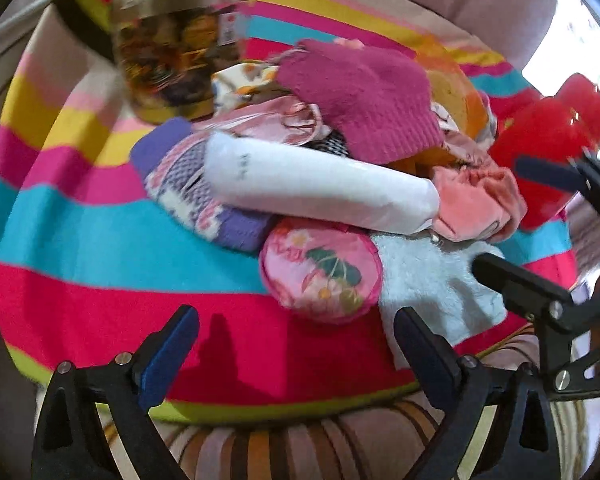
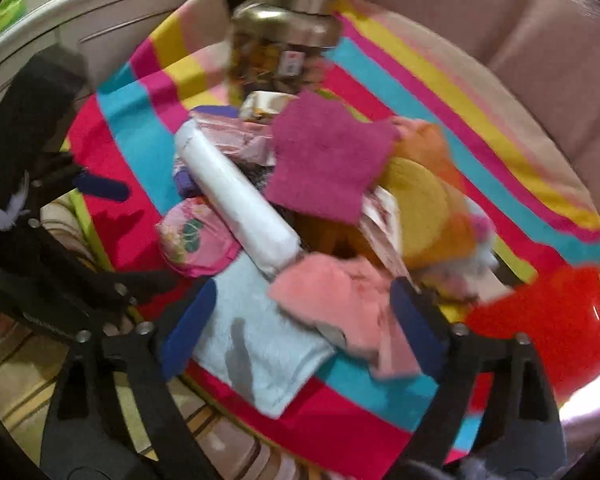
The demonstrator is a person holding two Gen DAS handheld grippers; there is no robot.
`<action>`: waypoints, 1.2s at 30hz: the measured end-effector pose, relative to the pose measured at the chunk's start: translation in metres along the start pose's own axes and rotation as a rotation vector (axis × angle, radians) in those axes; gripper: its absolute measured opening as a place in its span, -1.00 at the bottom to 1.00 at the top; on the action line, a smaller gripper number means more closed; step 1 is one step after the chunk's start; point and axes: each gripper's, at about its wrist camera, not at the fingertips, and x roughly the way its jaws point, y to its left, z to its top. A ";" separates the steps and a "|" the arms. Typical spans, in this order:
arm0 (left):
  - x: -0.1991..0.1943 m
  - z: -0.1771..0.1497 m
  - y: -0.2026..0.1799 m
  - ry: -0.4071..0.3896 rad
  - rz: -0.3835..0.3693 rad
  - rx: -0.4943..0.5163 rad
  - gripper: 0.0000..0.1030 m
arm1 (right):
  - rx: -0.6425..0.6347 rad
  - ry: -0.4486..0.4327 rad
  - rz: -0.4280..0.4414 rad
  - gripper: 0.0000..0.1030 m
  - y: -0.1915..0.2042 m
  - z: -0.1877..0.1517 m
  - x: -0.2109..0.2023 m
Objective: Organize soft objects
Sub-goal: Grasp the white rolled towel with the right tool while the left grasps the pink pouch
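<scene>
A heap of soft things lay on a striped cloth [image 1: 100,240] in bands of pink, turquoise, yellow and red, spread over what looked like a padded seat, though I could not be sure what carried it. Across the middle of the heap rested a white roll [image 1: 320,188], tilted, one end on a purple patterned sock [image 1: 188,196] and the other against a crumpled peach cloth [image 1: 480,200]. Behind the roll sat a magenta knitted piece [image 1: 360,104], draped over other fabrics, with an orange and yellow plush thing [image 2: 428,208] beside it. In front of the roll lay a round pink pouch [image 1: 320,272] with a floral print, touching a pale blue towel [image 1: 432,284] spread flat on the cloth. At the far side stood a glass jar [image 1: 172,52] with a metal lid, its contents too blurred to name. A shiny red object [image 1: 548,144] sat at the right edge of the heap; I could not tell what it was.

The left claw [image 1: 296,356] hung over the red band of the cloth, just short of the pouch, its jaws wide apart and nothing between them. The right claw [image 2: 300,332] was over the near side of the heap, jaws spread well apart, with the pale blue towel and the corner of the peach cloth lying between its pads [image 2: 188,328]; they did not appear to press on either. Both views were smeared.
</scene>
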 end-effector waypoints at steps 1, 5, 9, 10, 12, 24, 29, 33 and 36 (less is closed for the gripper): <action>0.004 0.003 -0.001 0.005 0.014 0.011 0.89 | -0.008 0.002 0.017 0.61 -0.001 0.003 0.004; 0.022 0.015 0.004 0.038 0.007 0.019 0.84 | -0.049 0.008 0.081 0.60 -0.003 0.010 0.019; 0.029 0.023 0.002 0.032 -0.002 0.063 0.55 | -0.084 0.013 0.138 0.60 -0.002 0.016 0.030; 0.030 0.024 0.001 0.028 -0.002 0.075 0.43 | -0.084 0.018 0.147 0.60 -0.003 0.018 0.033; 0.029 0.026 -0.007 0.018 -0.027 0.083 0.10 | -0.083 0.027 0.172 0.60 -0.005 0.021 0.038; 0.009 0.004 0.027 -0.002 -0.130 -0.041 -0.19 | -0.109 0.092 0.254 0.18 0.015 0.040 0.070; -0.003 -0.009 0.038 -0.013 -0.142 -0.076 -0.27 | -0.093 0.093 0.242 0.04 0.020 0.041 0.076; -0.012 -0.017 0.051 -0.035 -0.143 -0.111 -0.32 | -0.046 0.048 0.247 -0.24 0.018 0.036 0.059; -0.018 -0.019 0.051 -0.054 -0.138 -0.124 -0.34 | 0.005 0.010 0.239 -0.27 0.013 0.029 0.043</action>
